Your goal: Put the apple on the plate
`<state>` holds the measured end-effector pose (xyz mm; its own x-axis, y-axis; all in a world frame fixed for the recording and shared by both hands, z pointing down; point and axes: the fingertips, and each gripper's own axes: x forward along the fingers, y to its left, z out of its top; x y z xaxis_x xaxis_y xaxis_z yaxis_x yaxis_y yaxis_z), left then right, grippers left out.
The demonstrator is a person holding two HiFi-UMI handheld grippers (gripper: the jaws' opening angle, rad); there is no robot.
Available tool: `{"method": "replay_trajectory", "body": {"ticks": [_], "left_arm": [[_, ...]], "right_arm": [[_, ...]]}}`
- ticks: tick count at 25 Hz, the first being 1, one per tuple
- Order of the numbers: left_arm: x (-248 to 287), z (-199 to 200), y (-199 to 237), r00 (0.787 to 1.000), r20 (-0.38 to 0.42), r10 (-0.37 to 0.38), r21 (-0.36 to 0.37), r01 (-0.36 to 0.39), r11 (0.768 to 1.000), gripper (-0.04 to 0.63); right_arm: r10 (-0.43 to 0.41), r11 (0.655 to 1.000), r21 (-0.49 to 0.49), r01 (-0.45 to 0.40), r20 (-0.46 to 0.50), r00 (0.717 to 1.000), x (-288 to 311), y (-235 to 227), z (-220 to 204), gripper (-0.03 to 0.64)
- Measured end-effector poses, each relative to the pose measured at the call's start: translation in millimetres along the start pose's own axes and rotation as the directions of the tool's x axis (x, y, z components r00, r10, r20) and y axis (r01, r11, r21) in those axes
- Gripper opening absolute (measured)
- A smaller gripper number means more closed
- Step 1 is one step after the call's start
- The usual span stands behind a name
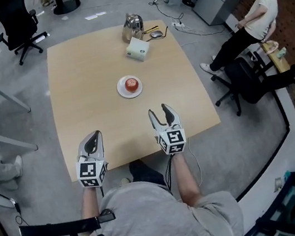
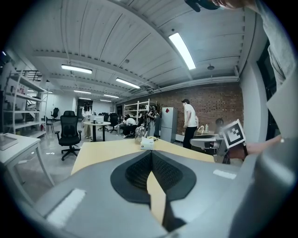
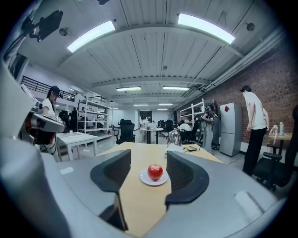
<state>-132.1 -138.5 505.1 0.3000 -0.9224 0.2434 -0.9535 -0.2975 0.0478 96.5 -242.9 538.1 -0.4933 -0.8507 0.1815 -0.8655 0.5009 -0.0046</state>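
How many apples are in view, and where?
1. The apple sits on the plate near the middle of the table. No other shows; none looks hidden.

A red apple (image 1: pixel 131 83) is seated upright, centred on a small white plate (image 1: pixel 122 91) mid-table (image 1: pixel 76 99).

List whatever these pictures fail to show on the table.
Left gripper view: apple and plate, behind the shut left tongs.
Head view: dark bits beside the kettle, too small to name.
Every view: the plate's middle, under the apple.
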Motion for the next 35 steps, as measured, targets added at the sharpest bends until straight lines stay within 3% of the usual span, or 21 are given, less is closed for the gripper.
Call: {"method": "replay_trajectory", "body": {"ticks": [23,35], "left_arm": [[-28,12,-17,0.997,0.059,-0.046,0.029,0.044,0.999,0.02],[-31,17,-31,0.992,0.078,-0.096,0.045,0.092,0.995,0.02]], "right_arm": [[-0.047,0.999,0.017,0.046,0.07,0.996,-73,25,16,0.128],[-0.083,0.996,0.019,0.082,0.107,0.991,-107,30,21,0.099]]}}
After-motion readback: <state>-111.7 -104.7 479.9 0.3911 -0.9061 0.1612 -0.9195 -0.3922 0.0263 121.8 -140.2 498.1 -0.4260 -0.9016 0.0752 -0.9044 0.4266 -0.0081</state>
